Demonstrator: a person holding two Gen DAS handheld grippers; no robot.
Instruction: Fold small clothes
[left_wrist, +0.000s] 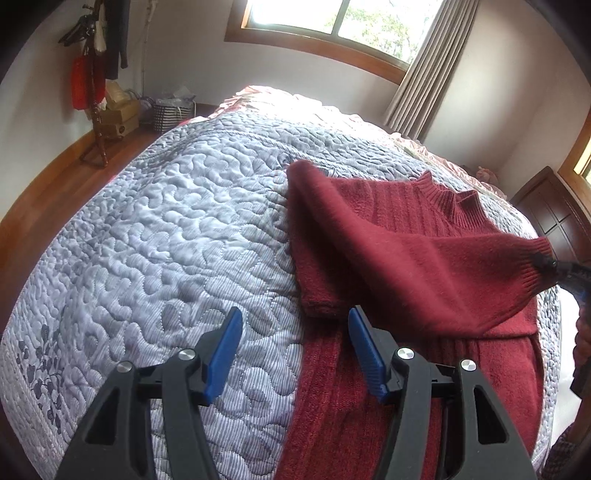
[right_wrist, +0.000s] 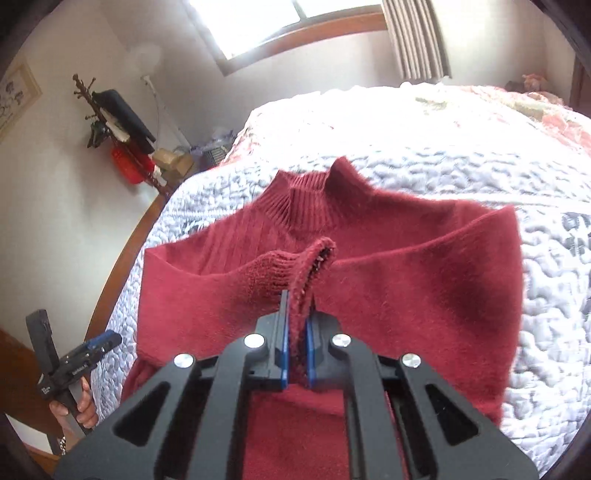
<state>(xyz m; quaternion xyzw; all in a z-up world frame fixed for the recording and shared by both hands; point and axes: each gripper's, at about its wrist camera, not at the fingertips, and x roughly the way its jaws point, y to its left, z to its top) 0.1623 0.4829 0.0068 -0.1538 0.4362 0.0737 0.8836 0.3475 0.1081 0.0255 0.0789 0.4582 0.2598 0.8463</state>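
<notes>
Sweater (right_wrist: 388, 280) lies face up on the bed (left_wrist: 155, 229), its collar (right_wrist: 310, 199) toward the window (left_wrist: 325, 22) and its body spread over the pale blue quilt. We hold the right gripper (right_wrist: 296, 314) with its fingers clamped on the ribbed cuff (right_wrist: 291, 269) of one sleeve, which is lifted off the quilt and drawn across the chest; in the left view that sleeve (left_wrist: 424, 258) stretches from the sweater's far shoulder to the cuff at the right edge. Our left gripper (left_wrist: 295, 350) hangs above the near edge of the sweater with its blue fingers (left_wrist: 221, 354) wide apart, holding nothing, one over the quilt and the other over the red knit. In the right view we see that gripper at lower left, in a hand (right_wrist: 83, 406), with small white lettering on its side too blurred to read. We can make out no label on the sweater. A coat stand (left_wrist: 98, 74) with hung clothes stands in the corner by the wall, boxes (left_wrist: 118, 114) and a checked basket (left_wrist: 171, 114) beside it, and a curtain (left_wrist: 417, 74) hangs at the window.
</notes>
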